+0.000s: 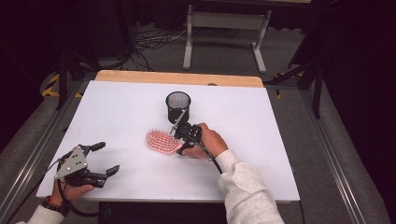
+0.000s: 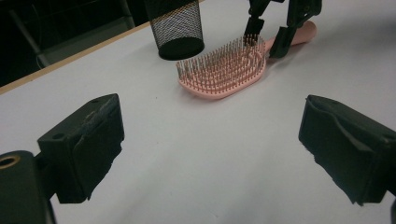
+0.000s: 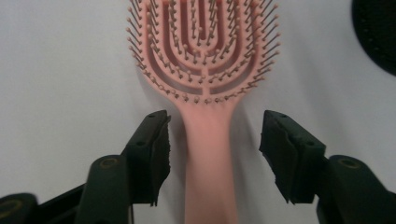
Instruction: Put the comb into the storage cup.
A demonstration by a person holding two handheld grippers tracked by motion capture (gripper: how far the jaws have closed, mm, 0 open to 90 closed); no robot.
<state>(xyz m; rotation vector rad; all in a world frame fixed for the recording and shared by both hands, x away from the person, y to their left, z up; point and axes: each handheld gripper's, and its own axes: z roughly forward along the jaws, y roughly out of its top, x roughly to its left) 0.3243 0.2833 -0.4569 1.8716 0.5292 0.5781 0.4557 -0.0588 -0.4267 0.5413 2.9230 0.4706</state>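
In the high view, the left gripper (image 1: 103, 158) sits at the lower left of the frame, close to the near edge of the table (image 1: 121, 107), held in a hand (image 1: 70, 190). Its jaws stand wide apart and hold nothing; in the left gripper view bare white tabletop lies between them. Around it the surface is free: open white room runs along the whole left side and across the near edge.

Nearer the middle of the frame, a hand (image 1: 211, 141) in a pale sleeve (image 1: 245, 186) comes in from the bottom right with the right gripper (image 1: 179, 140). Its jaws are open on either side of the handle of the pink brush (image 1: 161, 139). In the right gripper view the handle runs up the centre between the two jaws, with a gap on each side, so neither jaw presses on it. The brush lies flat, bristles up, its head toward the left of the frame.

Just beyond the brush stands a black mesh cup (image 1: 178, 105), upright, near the brush but apart from it. To the right of the cup the table is free out to its right edge. Beyond the white top, a wooden strip (image 1: 177, 78) shows along the far edge. Farther off is grey floor with cables (image 1: 149, 44) and a pale stand (image 1: 224, 32) at the top of the frame.
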